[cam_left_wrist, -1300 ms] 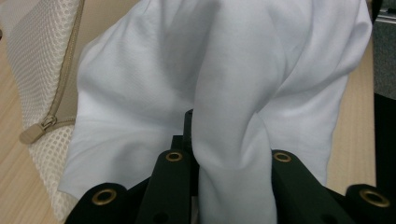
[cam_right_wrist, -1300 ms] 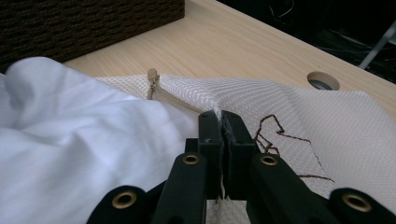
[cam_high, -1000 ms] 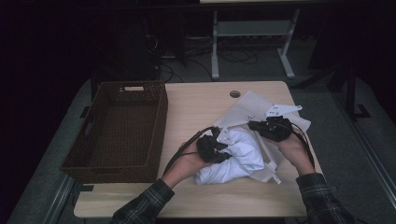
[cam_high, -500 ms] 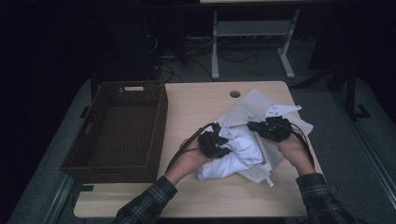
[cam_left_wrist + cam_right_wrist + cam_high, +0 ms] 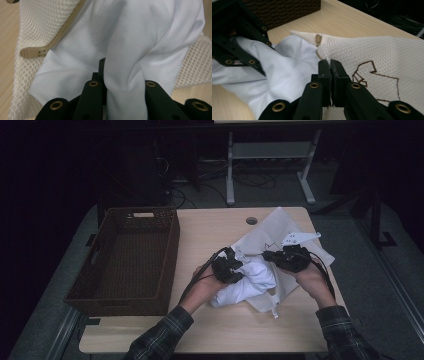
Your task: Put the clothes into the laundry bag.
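Note:
A white cloth [image 5: 245, 282] lies bunched at the table's front middle, partly inside a cream mesh bag [image 5: 272, 227] with a brown stitched pattern. My left gripper [image 5: 235, 270] is shut on a fold of the white cloth [image 5: 130, 37], which runs up between its jaws [image 5: 122, 85]. The bag's mesh [image 5: 32, 27] and tan zipper [image 5: 55, 41] lie around the cloth. My right gripper [image 5: 270, 255] is shut on the mesh bag's edge [image 5: 367, 50] near the zipper pull [image 5: 318, 39], its jaws [image 5: 330, 67] pinched together. The left gripper [image 5: 234, 50] sits opposite, on the cloth [image 5: 292, 67].
A dark brown wicker basket [image 5: 125, 255] stands on the left side of the wooden table [image 5: 210, 230], close to the left hand. A round cable hole [image 5: 251, 220] sits near the table's far edge. A desk frame and cables stand on the floor beyond.
My left gripper has shifted a little toward the bag's mouth with the white cloth, which now lies more bunched. The right gripper has stayed in place on the bag.

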{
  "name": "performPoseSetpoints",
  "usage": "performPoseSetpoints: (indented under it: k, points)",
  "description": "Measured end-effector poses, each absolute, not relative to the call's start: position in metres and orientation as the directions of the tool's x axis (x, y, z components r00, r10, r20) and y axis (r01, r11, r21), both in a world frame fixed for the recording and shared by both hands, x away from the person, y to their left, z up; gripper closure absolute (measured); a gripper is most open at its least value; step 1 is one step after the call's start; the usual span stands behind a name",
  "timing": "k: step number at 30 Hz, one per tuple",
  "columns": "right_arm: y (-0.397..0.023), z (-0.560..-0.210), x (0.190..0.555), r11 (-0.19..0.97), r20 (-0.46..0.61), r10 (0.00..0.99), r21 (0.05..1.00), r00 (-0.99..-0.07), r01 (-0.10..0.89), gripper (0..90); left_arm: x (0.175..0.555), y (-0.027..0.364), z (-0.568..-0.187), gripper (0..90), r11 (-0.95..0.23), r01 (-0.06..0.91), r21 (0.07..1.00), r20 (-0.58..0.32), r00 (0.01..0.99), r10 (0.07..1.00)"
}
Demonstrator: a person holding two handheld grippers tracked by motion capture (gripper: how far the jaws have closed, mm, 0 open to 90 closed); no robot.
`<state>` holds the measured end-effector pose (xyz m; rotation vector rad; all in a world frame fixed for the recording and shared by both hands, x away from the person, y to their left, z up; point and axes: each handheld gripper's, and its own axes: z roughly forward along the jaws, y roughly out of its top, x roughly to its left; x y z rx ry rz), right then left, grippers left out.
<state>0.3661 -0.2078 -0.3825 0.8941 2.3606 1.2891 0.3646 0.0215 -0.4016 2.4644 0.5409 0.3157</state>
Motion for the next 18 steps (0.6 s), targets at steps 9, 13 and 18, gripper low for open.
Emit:
performPoseSetpoints:
  k: [9, 13, 18]
  points:
    - [-0.203, -0.384, 0.367, 0.399, 0.041, 0.652, 0.830, -0.757, 0.389, 86.7, 0.376, 0.022, -0.403, 78.5, -0.705, 0.377, 0.601, 0.090, 0.845, 0.528]
    - [-0.201, -0.382, 0.366, 0.383, 0.054, 0.657, 0.835, -0.752, 0.394, 86.7, 0.377, 0.013, -0.408, 78.5, -0.723, 0.384, 0.574, 0.130, 0.830, 0.543]
    - [-0.197, -0.382, 0.368, 0.370, 0.054, 0.665, 0.843, -0.745, 0.391, 86.7, 0.372, 0.005, -0.410, 78.4, -0.736, 0.360, 0.574, 0.149, 0.838, 0.525]
